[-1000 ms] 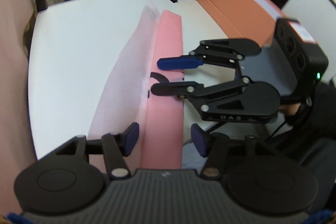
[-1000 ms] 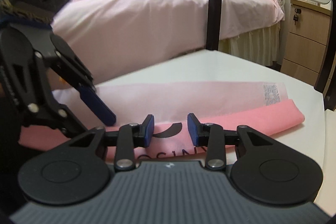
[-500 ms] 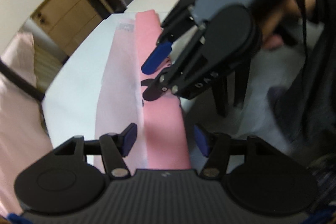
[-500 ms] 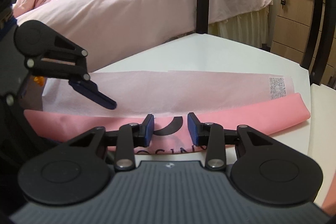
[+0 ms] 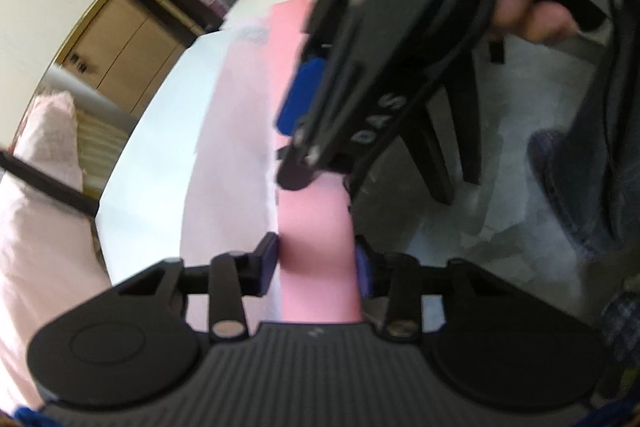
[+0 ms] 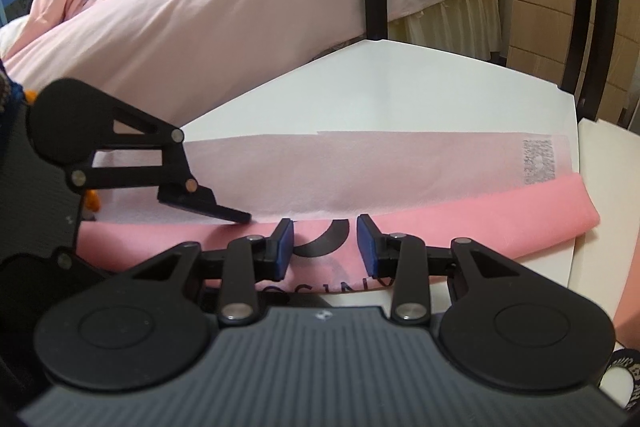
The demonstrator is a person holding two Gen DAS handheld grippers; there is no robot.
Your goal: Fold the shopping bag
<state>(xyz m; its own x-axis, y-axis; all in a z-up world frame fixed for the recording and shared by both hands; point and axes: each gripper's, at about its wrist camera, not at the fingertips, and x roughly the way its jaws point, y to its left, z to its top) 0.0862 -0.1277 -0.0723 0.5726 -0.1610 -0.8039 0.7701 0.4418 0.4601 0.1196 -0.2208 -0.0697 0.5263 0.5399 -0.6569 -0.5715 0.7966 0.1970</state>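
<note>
Between my left gripper [image 5: 316,263], whose jaws are closing around the shopping bag [image 5: 312,227]'s pink strip, it looks soft, light and slippery. Toward 12 o'clock my right gripper [image 6: 325,245] sits part-open, pinching nothing. I'd grab that folded edge on the table [image 6: 400,95].

Shopping bag [image 6: 460,227] – matt pink non-woven cloth, paler thin layer beside the fold, smooth w/ black print. Table [image 6: 400,95] – smooth white, slight sheen. Grippers: matt black plastic, ribbed grey body, blue rubbery pads [image 6: 366,245], shiny metal pins. Bedding [image 6: 200,11] – soft pink cloth.
</note>
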